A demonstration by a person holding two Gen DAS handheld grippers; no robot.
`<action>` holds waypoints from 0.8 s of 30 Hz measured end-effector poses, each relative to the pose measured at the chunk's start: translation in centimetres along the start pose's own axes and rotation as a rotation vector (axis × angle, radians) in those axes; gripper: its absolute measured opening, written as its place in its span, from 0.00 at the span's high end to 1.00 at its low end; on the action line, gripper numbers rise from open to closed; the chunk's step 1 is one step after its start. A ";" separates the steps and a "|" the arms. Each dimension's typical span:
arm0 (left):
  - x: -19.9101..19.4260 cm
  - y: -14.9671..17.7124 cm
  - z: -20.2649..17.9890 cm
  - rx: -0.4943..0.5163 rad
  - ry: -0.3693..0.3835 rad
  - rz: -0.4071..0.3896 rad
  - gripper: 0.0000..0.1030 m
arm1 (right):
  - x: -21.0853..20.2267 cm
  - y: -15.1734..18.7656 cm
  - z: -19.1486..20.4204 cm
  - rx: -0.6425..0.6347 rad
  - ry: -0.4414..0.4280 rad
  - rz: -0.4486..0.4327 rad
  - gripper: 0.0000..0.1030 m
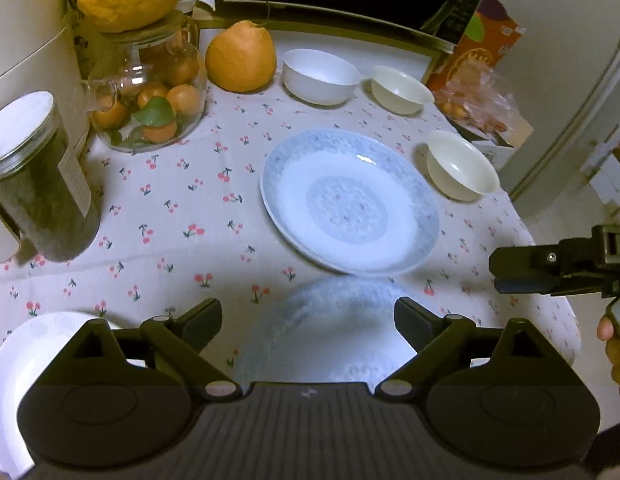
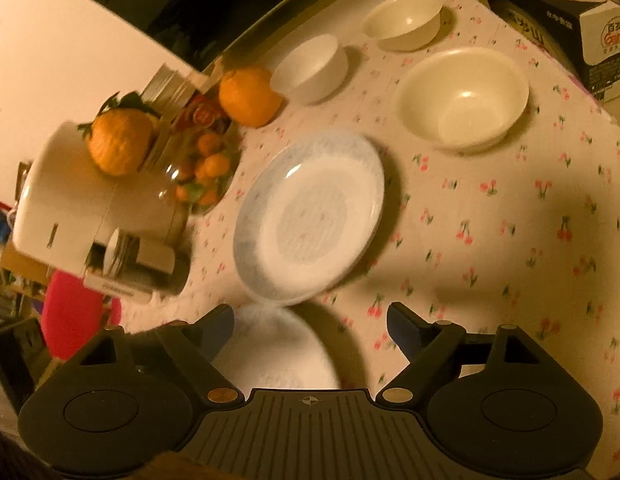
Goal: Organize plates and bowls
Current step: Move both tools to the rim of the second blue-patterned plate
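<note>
Both grippers, left [image 1: 308, 322] and right [image 2: 310, 326], stood spread and empty above a near blue plate [image 1: 330, 332]. Beyond lay a second blue plate [image 1: 350, 202], then three bowls [image 1: 460, 166] [image 1: 402, 88] [image 1: 320, 76], all separate. Judged: stacking not begun.

Black ribbed hand-held gripper [image 1: 308, 320] — brass rivets

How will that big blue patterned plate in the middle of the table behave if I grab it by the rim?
The blue patterned plate looks glazed, with a bright highlight, so its rim is probably slippery and rigid. It appears ceramic, so likely fairly heavy and breakable if dropped. It lies flat on the tablecloth, wide and shallow, so it should slide rather than tip or roll.
</note>
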State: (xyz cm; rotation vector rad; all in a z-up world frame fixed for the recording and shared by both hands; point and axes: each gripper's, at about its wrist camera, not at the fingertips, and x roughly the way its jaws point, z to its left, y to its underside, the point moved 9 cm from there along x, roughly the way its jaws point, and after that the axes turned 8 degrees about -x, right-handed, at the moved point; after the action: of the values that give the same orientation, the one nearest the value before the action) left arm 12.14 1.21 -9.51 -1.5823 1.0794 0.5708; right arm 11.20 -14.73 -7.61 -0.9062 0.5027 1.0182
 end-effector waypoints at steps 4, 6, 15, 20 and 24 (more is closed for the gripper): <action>-0.3 0.9 0.5 0.019 0.013 0.001 0.11 | -0.2 1.8 0.7 -0.027 -0.016 0.010 0.17; -0.4 1.4 0.6 0.031 0.027 0.001 0.11 | -0.2 2.6 0.9 -0.046 -0.019 0.011 0.17; -1.6 2.7 1.0 0.113 0.077 -0.063 0.13 | -0.8 5.1 2.2 -0.199 -0.028 -0.043 0.17; -1.5 3.5 0.8 0.145 0.113 -0.068 0.20 | -0.2 6.7 1.7 -0.193 -0.038 -0.029 0.17; -1.0 3.9 1.2 0.161 0.091 -0.058 0.30 | 0.1 7.8 1.3 -0.208 -0.040 -0.029 0.17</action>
State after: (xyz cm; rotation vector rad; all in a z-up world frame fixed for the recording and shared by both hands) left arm 8.50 2.68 -11.02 -1.5048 1.1155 0.3665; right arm 4.31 -11.83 -10.15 -1.0724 0.3535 1.0731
